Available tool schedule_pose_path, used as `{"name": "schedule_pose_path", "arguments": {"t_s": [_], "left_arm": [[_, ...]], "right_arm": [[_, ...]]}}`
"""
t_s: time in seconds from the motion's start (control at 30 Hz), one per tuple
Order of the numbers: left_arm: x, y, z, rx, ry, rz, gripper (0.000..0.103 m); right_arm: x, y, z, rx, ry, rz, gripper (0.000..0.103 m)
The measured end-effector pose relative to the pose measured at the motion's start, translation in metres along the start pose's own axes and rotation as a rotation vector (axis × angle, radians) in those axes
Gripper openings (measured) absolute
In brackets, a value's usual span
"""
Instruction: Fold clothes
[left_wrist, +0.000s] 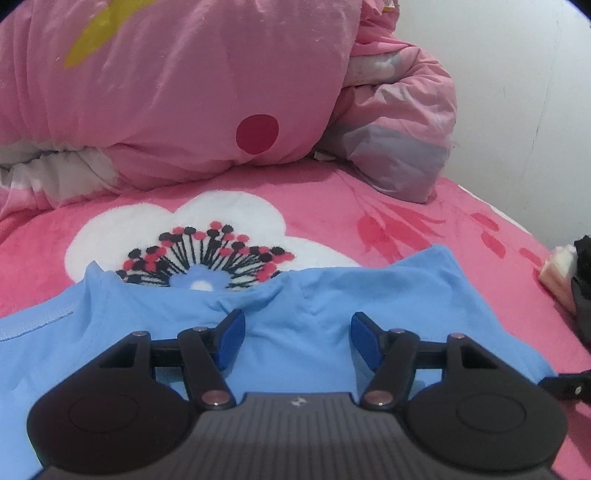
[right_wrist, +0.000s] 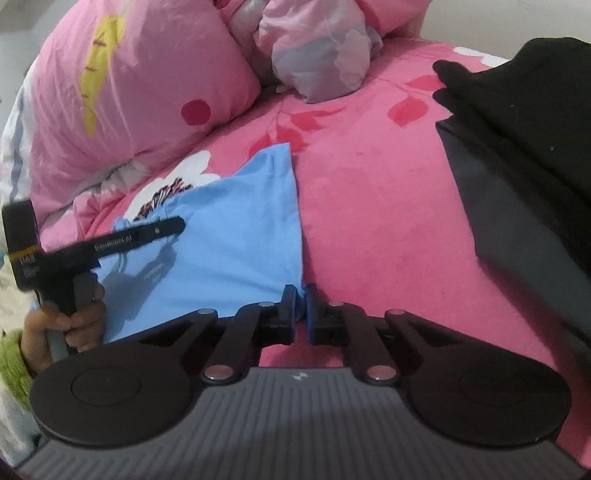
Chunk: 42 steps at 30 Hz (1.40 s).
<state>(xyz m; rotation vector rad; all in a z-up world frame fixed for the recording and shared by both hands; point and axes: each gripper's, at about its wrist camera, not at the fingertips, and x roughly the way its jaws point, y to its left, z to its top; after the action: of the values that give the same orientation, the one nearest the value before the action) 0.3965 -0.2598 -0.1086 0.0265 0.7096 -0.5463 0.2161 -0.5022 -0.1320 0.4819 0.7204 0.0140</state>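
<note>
A light blue cotton garment (right_wrist: 229, 236) lies on the pink floral plush blanket (right_wrist: 373, 206). The right gripper (right_wrist: 302, 310) pinches its near right corner, jaws closed on cloth. The left gripper (left_wrist: 297, 341) hovers above it, jaws wide.

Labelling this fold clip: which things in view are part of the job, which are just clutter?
Job:
- blue garment
- right hand-held gripper, shut on the garment's corner
- left hand-held gripper, open over it

Lying about:
- pink quilt
- pink floral blanket underneath
- black clothing
</note>
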Motion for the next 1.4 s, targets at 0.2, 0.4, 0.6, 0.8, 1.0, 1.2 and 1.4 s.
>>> {"name": "schedule_pose_path", "arguments": {"t_s": [0.2,0.4,0.6,0.8,1.0,1.2,1.4], "left_arm": [[-0.002,0.008,-0.004,-0.038,-0.031,-0.038,0.067],[-0.006,0.030,-0.007,-0.158,-0.059,-0.122,0.066],[-0.006,0.036,-0.008,-0.188,-0.071,-0.153,0.066],[-0.012,0.038,-0.007,-0.196,-0.089,-0.161,0.066],[-0.042,0.023,0.012,0.071,-0.135,-0.007,0.066],[-0.019,0.001,0.028,0.400,-0.025,0.035,0.066],[0.013,-0.010,0.031,0.508,0.042,-0.024,0.052]], "right_arm": [[-0.017,0.029,0.026,-0.158,-0.114,-0.032,0.017],[0.060,0.067,0.057,-0.318,-0.032,0.109,0.016],[0.111,0.011,0.094,-0.167,-0.036,0.019,0.002],[0.099,-0.020,0.112,-0.022,-0.106,0.045,0.011],[0.103,-0.026,0.107,0.002,-0.118,0.177,0.029],[0.114,-0.029,0.111,-0.003,-0.084,0.225,0.033],[0.115,-0.024,0.109,-0.082,-0.050,0.282,0.033]]}}
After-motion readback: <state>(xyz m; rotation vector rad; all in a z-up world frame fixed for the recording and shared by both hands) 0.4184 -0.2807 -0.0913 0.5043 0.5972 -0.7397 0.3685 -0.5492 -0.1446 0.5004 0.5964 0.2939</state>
